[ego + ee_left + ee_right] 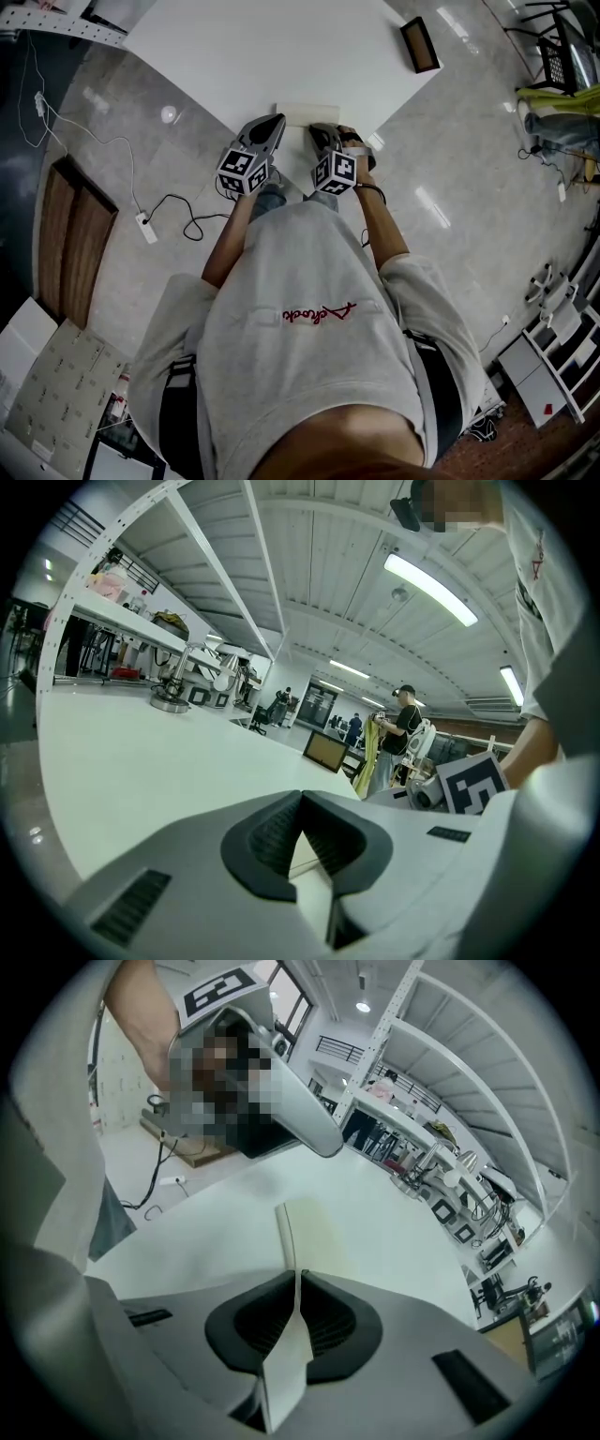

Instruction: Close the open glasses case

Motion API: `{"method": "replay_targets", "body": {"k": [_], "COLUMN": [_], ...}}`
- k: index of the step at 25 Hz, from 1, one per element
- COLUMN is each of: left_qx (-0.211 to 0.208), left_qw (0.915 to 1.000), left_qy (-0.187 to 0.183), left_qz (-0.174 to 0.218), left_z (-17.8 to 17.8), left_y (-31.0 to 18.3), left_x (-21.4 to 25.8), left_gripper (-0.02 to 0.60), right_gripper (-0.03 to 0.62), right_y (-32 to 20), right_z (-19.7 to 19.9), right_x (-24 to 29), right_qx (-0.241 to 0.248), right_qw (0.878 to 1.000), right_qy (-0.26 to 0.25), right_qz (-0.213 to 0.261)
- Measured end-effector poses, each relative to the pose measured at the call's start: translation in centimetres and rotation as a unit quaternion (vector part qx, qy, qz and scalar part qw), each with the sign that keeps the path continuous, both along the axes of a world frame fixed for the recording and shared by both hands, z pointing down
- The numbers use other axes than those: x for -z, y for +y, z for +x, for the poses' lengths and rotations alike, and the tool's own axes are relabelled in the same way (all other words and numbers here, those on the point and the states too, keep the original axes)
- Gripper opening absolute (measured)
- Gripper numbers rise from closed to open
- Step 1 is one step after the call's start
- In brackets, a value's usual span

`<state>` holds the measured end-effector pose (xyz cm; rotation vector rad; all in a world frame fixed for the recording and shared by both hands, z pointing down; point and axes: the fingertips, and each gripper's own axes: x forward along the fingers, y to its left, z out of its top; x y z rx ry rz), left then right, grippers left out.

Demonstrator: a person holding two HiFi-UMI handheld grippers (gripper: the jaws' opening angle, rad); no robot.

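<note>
One glasses case (300, 112) lies at the bench's (281, 47) near corner. The right gripper (298, 1279) pinches its thin flap. The left gripper (300, 801), jaws pressed together, sits beside it, with wide bench beyond.

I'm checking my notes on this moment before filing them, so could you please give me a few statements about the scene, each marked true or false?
1. The right gripper is shut on a thin cream flap of the glasses case. True.
2. The glasses case lies in the middle of the table. False: it lies by the table's near corner, right in front of the person.
3. A dark framed panel lies on the table, apart from the case. True.
4. The white power strip sits on the table. False: it lies on the floor, off to the person's left.
</note>
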<state>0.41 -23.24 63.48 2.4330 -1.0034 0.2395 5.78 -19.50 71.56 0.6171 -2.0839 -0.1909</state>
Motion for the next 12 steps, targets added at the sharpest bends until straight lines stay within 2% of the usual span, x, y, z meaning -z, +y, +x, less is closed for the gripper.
{"method": "replay_targets", "body": {"k": [4,12], "left_qx": [-0.003,-0.019], "left_qw": [1.0,0.9993], "left_qy": [0.002,0.006], "left_qz": [0.006,0.031], "left_z": [0.0,1.1], "left_y": [-0.1,-1.1], "left_x": [0.2,2.1], "left_gripper": [0.028,0.028], "right_gripper": [0.046,0.029], "right_y": [-0.2,-2.9], "right_z": [-0.2,0.1], "right_x": [0.9,4.2], "right_qx": [-0.013,-0.037], "right_qw": [1.0,0.997], "right_qy": [-0.021,-0.026], "right_qz": [0.004,0.056]}}
